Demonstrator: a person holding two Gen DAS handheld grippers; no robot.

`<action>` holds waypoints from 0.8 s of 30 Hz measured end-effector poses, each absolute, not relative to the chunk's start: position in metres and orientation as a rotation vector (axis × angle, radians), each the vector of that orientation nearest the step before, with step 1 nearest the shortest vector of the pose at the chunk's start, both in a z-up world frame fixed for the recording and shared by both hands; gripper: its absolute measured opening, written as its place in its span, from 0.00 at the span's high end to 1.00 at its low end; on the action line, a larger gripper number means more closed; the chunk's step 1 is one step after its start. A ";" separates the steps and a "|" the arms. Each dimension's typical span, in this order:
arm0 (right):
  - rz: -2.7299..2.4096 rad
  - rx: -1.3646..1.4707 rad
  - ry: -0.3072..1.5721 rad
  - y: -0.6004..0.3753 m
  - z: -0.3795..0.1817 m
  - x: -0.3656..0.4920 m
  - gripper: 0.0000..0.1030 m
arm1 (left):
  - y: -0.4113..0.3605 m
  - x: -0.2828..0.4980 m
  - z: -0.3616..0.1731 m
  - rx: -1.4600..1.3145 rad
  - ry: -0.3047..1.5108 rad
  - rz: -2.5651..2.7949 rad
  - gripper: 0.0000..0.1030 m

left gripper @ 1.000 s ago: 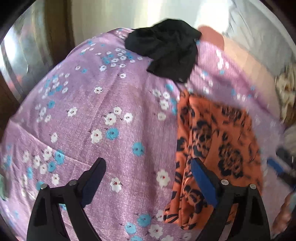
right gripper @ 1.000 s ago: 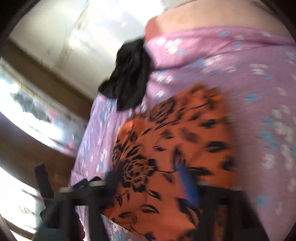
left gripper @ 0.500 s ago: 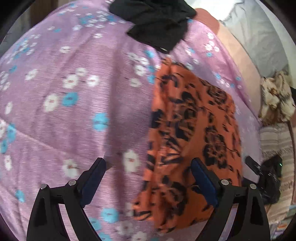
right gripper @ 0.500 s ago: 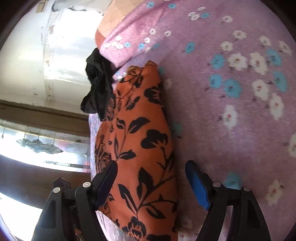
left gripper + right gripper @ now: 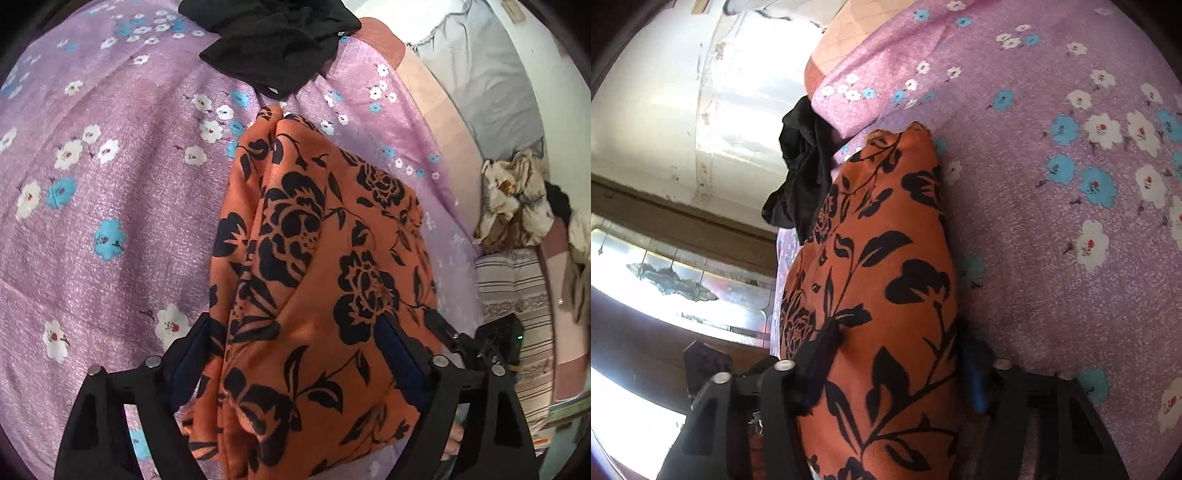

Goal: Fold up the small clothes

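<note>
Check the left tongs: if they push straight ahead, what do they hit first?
Most likely the orange flowered garment, already lying between the left tongs. The black cloth sits well beyond it; depth is hard to judge.

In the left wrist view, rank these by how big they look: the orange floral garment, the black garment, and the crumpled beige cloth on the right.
1. orange floral garment, though it lies nearest the camera
2. black garment, partly cut off at the top
3. crumpled beige cloth
</note>
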State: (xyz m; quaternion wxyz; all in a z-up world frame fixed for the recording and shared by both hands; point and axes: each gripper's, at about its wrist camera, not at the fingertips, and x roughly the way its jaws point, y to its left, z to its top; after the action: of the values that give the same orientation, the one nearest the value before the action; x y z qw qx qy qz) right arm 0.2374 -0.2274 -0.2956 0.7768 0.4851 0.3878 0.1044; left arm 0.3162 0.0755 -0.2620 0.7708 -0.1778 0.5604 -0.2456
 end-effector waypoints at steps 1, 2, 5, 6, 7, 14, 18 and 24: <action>0.225 1.057 0.836 -0.229 -0.297 0.236 0.48 | 0.075 0.318 -0.265 -0.383 1.224 -0.523 0.19; 0.225 1.061 0.835 -0.229 -0.298 0.236 0.49 | 0.077 0.320 -0.266 -0.396 1.227 -0.521 0.19; 0.223 1.058 0.834 -0.231 -0.298 0.236 0.49 | 0.086 0.324 -0.269 -0.478 1.225 -0.520 0.19; 0.220 1.054 0.834 -0.230 -0.299 0.237 0.49 | 0.087 0.325 -0.271 -0.493 1.227 -0.525 0.19; 0.218 1.053 0.833 -0.231 -0.299 0.237 0.49 | 0.089 0.326 -0.272 -0.500 1.229 -0.531 0.19; 0.216 1.070 0.822 -0.232 -0.302 0.236 0.48 | 0.105 0.324 -0.275 -0.625 1.236 -0.601 0.29; 0.226 1.079 0.827 -0.236 -0.304 0.236 0.48 | 0.118 0.326 -0.280 -0.687 1.245 -0.596 0.49; 0.238 1.098 0.833 -0.240 -0.307 0.237 0.48 | 0.130 0.328 -0.283 -0.755 1.272 -0.535 0.32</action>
State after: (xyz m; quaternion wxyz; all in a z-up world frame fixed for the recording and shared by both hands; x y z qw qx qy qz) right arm 0.2368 -0.2397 -0.3069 0.7654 0.5053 0.3832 0.1096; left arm 0.3281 0.1300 -0.2832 0.7063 -0.3398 0.5724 -0.2409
